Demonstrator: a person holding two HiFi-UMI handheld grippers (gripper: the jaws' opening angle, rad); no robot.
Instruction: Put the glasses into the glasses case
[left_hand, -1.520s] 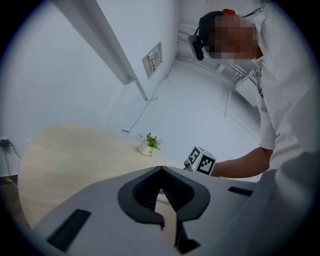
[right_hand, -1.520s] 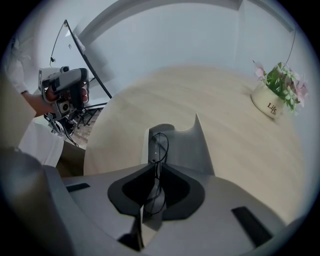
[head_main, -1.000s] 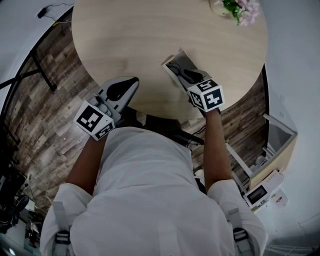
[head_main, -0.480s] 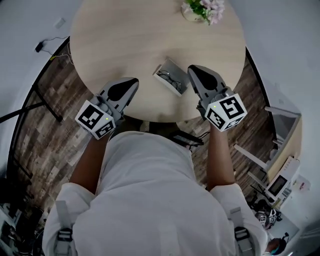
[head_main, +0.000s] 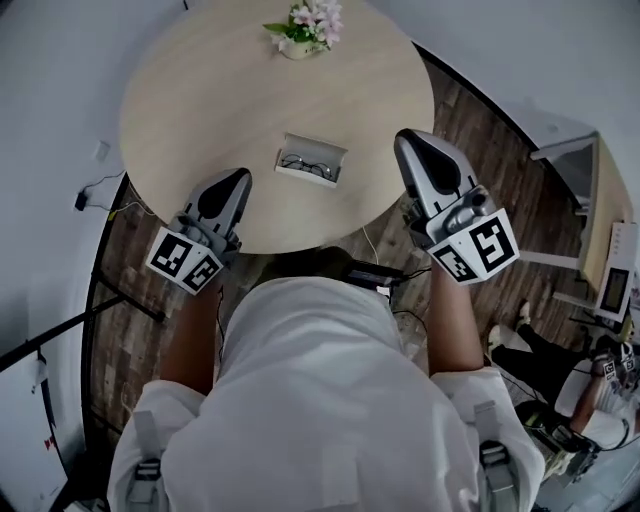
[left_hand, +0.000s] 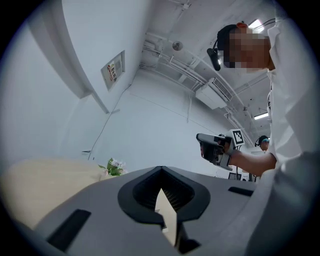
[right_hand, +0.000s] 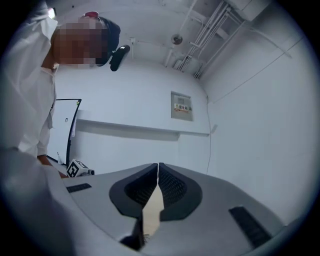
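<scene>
Here both the left tool (head_main: 236, 178) and right tool (head_main: 408, 138) are pressed together, empty, flanking the glasses case (head_main: 312, 160).

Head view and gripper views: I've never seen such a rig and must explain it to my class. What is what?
No robot: a person holds a two-jaw tool in each hand. The head view looks down from a camera on the person's head; each gripper view comes from a camera riding on one tool, looking along its jaws. On the round wooden table lie an open glasses case with the glasses inside, and some flowers. The left tool and right tool are both shut, holding nothing, apart from the case.
</scene>
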